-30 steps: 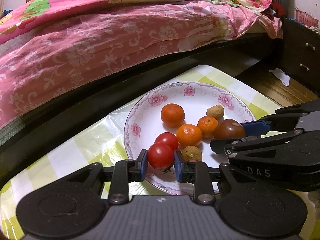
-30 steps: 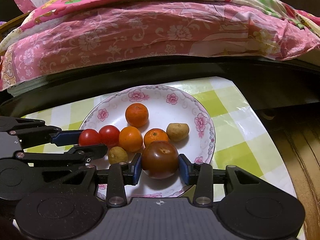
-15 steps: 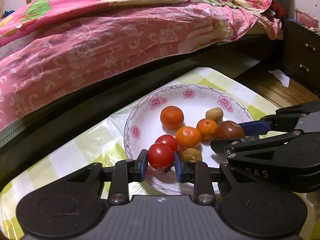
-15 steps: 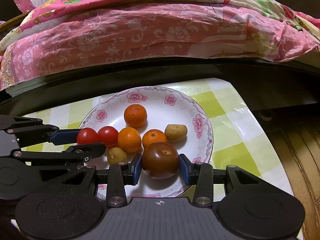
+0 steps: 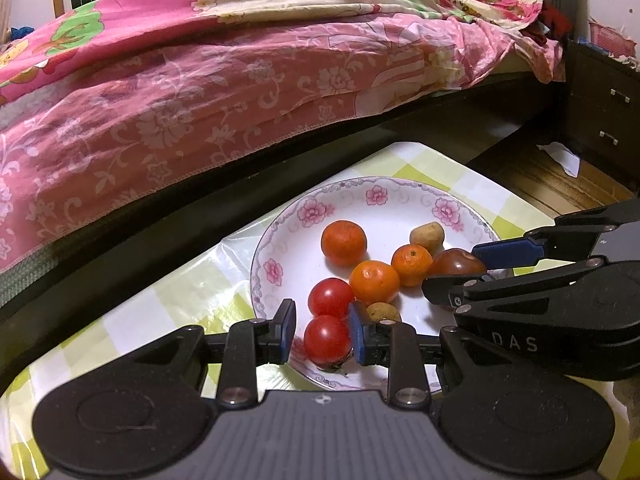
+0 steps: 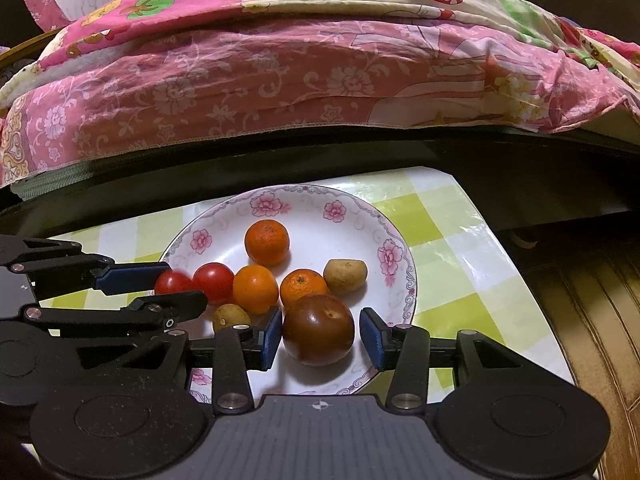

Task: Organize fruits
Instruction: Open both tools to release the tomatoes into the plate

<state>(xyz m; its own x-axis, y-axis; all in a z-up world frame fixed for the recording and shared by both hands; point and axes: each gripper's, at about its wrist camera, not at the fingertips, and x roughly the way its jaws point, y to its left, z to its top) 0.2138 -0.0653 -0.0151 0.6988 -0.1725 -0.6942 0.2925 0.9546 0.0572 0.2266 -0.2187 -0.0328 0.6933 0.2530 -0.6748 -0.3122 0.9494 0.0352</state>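
Left gripper [image 5: 322,336]: jaws parted, with a red cherry tomato [image 5: 327,341] between the blue pads; a gap shows on the left pad's side, while the right pad lies at or against the fruit, contact not resolvable. The tomato rests on the near rim of the floral plate [image 5: 280,240], its calyx end turned down toward the gripper body; the fruit is near-round, so no long axis is evident. Just beyond the fingertips lies a second cherry tomato [image 5: 330,297], and to the right of the right pad a small brown fruit [image 5: 383,312].

Right gripper [image 6: 319,333]: jaws spread, bracketing a dark brown-red tomato [image 6: 319,329]; a gap shows at the right pad, and the left pad sits just beside the fruit. The tomato sits on the plate [image 6: 394,248], its small scar facing up and slightly away from the gripper. Ahead of the fingertips lie three oranges [image 6: 303,286], [image 6: 255,289], [image 6: 267,242]; ahead and to the right, an oval brown fruit [image 6: 345,276], long axis running left–right
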